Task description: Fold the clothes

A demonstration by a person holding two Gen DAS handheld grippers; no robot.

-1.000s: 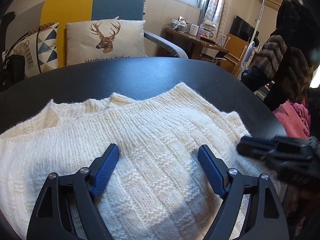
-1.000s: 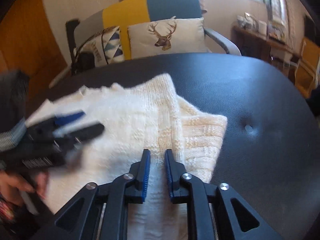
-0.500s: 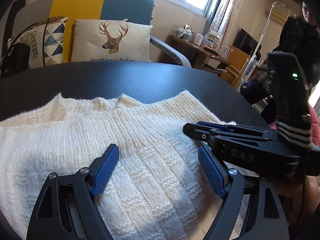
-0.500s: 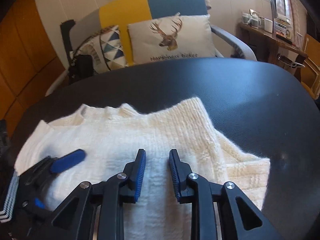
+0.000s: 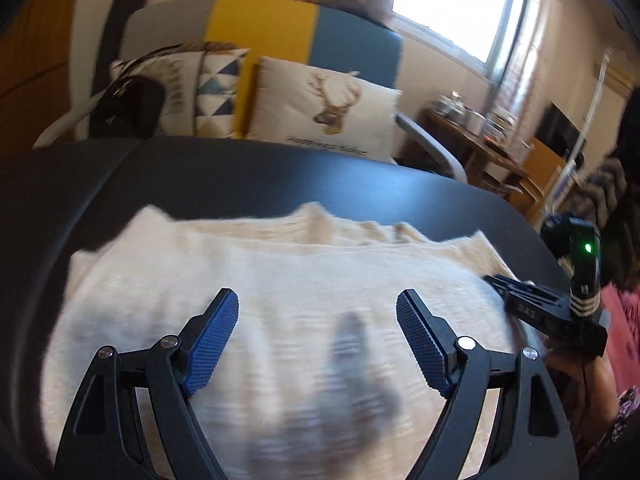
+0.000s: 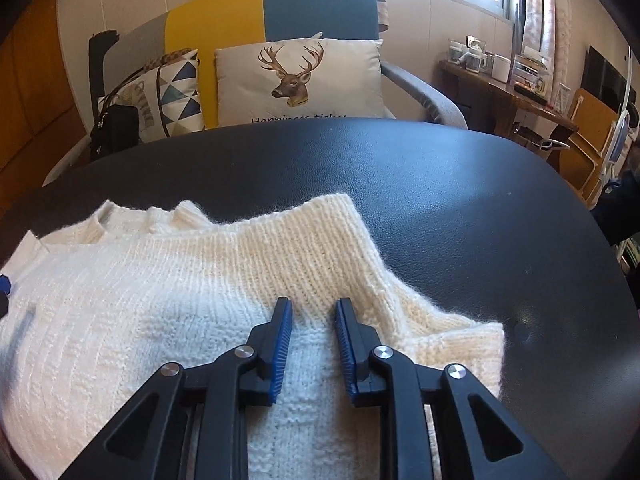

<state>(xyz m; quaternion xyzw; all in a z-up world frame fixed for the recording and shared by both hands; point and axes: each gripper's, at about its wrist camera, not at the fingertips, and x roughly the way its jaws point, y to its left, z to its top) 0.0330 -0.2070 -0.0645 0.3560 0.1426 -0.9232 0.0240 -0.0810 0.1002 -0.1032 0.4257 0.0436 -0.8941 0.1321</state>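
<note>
A: A living room is showing behind, with a dark padded table (image 6: 460, 200) filling most of both views and a cream knitted sweater (image 6: 180, 300) lying on its near side, already folded over itself.

B: What is risking trouble?

A: The sweater's bulk. It is lying in loose layers with one ribbed end (image 6: 460, 344) sticking out to the right, so a pinch that catches only the top layer may be dragging the fold apart. The left wrist view is also blurring, which suggests quick motion.

B: And the tools?

A: The left gripper (image 5: 318, 332) is spread wide above the knit, grasping nothing. The right gripper (image 6: 314, 344) is narrowed to a small gap over the cloth, nothing caught between its pads.

B: Anything in the way?

A: The armchair (image 6: 280, 12) and its deer cushion (image 6: 300, 76) are sitting beyond the far edge, clear of the work. In the left view the other tool is hovering at the sweater's right edge, so the two could be colliding.
</note>
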